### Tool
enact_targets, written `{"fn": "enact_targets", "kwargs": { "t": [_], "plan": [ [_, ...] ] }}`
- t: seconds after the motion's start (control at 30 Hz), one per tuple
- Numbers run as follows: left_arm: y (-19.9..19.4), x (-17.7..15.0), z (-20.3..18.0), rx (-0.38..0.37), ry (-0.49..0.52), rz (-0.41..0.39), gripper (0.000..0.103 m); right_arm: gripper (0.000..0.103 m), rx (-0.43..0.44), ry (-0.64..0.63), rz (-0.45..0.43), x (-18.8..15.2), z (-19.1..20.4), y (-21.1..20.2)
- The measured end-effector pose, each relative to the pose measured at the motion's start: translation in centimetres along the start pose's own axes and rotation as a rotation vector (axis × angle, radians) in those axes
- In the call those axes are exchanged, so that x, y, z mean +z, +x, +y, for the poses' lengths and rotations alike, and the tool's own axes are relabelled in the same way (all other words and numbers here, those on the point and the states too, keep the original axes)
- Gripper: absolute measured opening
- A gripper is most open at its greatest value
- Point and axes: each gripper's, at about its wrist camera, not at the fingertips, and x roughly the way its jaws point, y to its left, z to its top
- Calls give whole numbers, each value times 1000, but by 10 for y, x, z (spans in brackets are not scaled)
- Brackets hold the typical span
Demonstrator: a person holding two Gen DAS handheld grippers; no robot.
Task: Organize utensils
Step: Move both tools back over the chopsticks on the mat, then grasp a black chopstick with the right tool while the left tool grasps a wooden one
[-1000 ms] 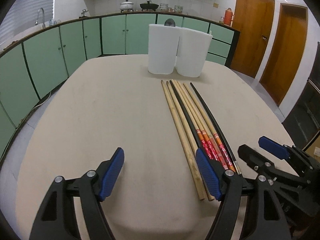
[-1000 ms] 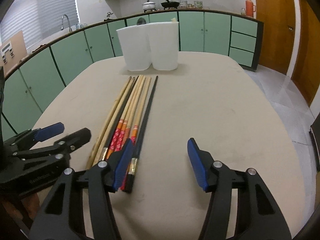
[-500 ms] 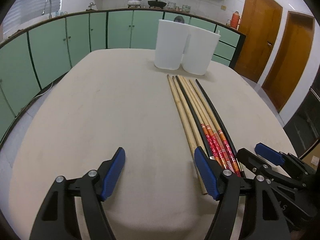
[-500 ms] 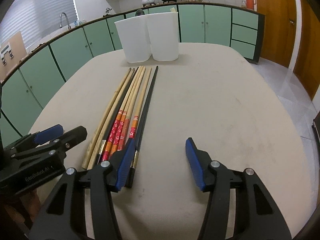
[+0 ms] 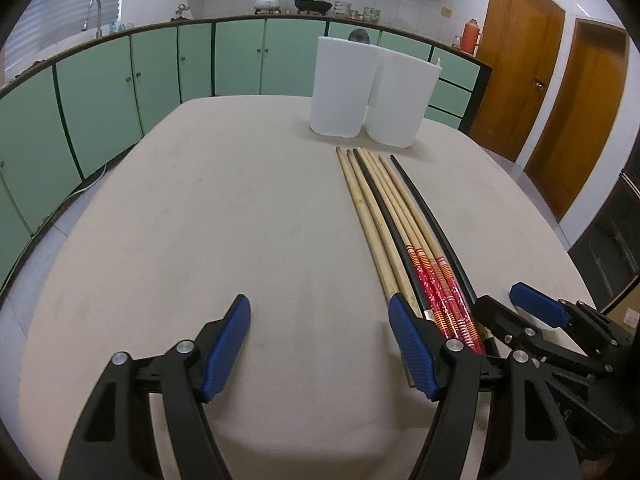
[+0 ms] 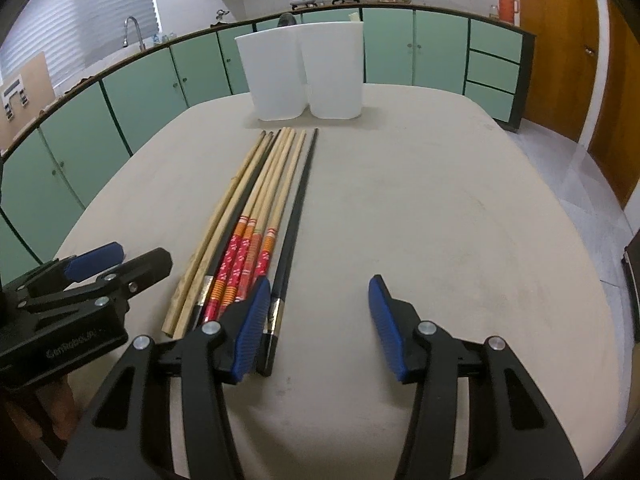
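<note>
Left tongs (image 5: 320, 344): spread wide, holding nothing, low over the near part of the bench; the right blue pad (image 5: 412, 350) sits just over the near ends of the leftmost chopsticks.
Right tongs (image 6: 316, 322): spread wide, holding nothing, near edge of the bench; the left blue pad (image 6: 252, 326) sits just beside the near end of the black chopstick.
Tongs together: side by side, the chopsticks' near ends between them; each shows in the other's view.
Chopsticks (image 5: 396, 224): one bundle lying flat on the bench, running from near to far, tips close to the white containers but apart from them.
Plain wooden chopsticks (image 6: 218, 236): left side of the bundle.
Red-patterned chopsticks (image 6: 244, 264): middle, red and orange bands at the near ends.
Black chopstick (image 6: 296, 216): right edge of the bundle; a second black one lies among the wooden ones.
White containers (image 5: 340, 88): two, upright, touching side by side at the far end of the bench.
Bench (image 5: 200, 208): beige, rounded corners.
Green cabinets (image 5: 120, 80): beyond the bench, far and left.
</note>
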Motion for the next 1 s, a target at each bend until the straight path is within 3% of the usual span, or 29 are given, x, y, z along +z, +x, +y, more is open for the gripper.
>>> {"fn": "enact_targets", "kwargs": {
  "t": [0.27,0.47,1.0],
  "plan": [
    [1,0,-1,4,5,3,70,49,-30,30,-4,0,-17,-2],
    [1,-1,-1,8,11,8,70,34,21,-14,-3,-7,-15,-7],
    [-3,-5,0,16,27,11,70,34,39,-55,-23,-27,-9,-21]
  ]
}}
